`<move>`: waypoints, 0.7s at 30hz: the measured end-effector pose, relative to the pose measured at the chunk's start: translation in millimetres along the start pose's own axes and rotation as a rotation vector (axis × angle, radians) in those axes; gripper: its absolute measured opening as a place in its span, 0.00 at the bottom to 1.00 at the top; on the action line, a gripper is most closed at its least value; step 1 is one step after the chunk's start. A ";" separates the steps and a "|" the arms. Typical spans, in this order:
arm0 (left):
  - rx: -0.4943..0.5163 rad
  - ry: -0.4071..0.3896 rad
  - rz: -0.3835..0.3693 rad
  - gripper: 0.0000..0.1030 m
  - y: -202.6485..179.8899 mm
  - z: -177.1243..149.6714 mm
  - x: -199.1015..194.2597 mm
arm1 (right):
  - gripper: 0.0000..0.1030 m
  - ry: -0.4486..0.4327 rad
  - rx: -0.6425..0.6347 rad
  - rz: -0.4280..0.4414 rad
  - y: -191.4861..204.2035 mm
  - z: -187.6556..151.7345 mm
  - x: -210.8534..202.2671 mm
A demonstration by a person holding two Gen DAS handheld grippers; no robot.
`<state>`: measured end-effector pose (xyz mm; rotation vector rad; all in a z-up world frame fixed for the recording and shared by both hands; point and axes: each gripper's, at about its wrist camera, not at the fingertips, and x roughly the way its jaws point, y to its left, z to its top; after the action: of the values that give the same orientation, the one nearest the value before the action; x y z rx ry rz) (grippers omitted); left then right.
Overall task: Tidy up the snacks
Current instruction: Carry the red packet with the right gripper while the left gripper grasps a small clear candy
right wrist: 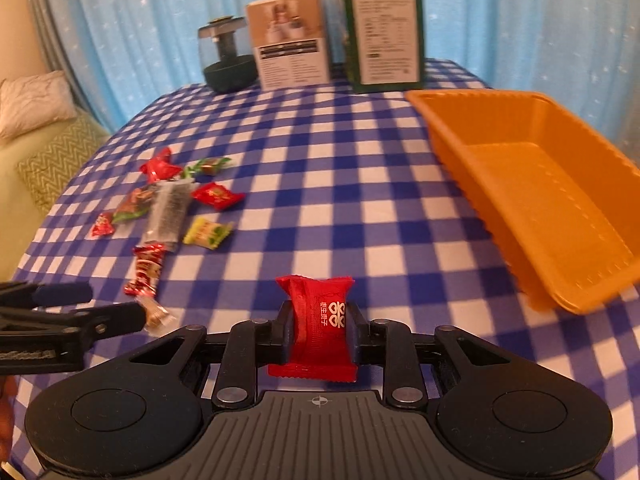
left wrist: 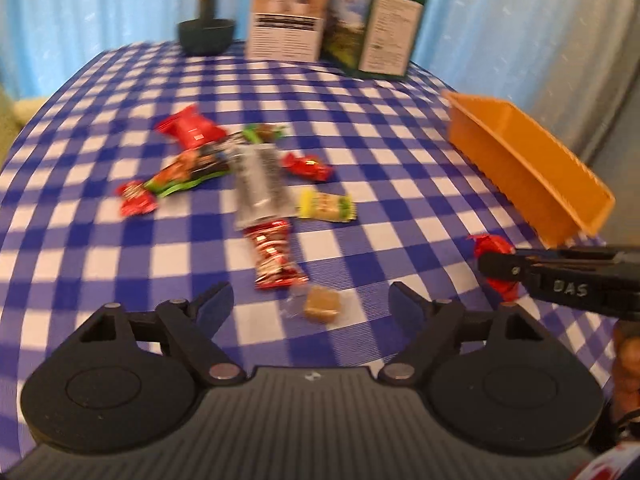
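1. Right tongs [right wrist: 319, 330] are closed on a red foil candy packet with white characters [right wrist: 320, 320], which stands upright between the two jaws, above the blue and white checked tablecloth [right wrist: 360, 208].
2. Left tongs [left wrist: 310, 306] are wide open and hold nothing; a small tan caramel in a clear wrapper [left wrist: 322, 304] lies on the cloth between the fingers.
3. An orange plastic tray [right wrist: 532, 168] sits near the right edge of the table, and its floor is bare.
4. More snacks lie in a loose group toward the left side of the table: a long silver packet [left wrist: 260, 184], a red and silver wrapped bar [left wrist: 274, 256] touching its near end, a yellow-green candy [left wrist: 326, 206] just beside it, and several red candies.
5. At the far edge stand a dark glass jar with a lid [right wrist: 228, 56], a white printed box [right wrist: 292, 40] and a green carton [right wrist: 382, 32].
6. Both views are blurred, so the small print on the wrappers is probably not readable.
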<state>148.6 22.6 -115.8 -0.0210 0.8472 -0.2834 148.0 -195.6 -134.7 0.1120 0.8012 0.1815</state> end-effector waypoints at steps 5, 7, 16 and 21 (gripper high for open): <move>0.111 0.032 0.010 0.54 -15.0 -1.5 18.9 | 0.26 -0.001 0.025 -0.003 -9.0 -1.7 -8.9; 0.131 0.052 0.018 0.44 -17.8 -4.5 24.2 | 0.26 -0.007 0.030 -0.003 -10.8 -1.9 -11.3; 0.159 0.059 0.023 0.34 -19.5 -5.0 25.9 | 0.26 -0.014 0.046 -0.001 -13.9 -3.3 -14.1; 0.116 0.067 0.036 0.30 -19.1 -7.5 19.4 | 0.26 -0.015 0.052 0.002 -11.9 -5.8 -16.6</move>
<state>150.6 0.0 -132.5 0.1119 0.8954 -0.3004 134.0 -210.4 -129.0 0.1626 0.7909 0.1615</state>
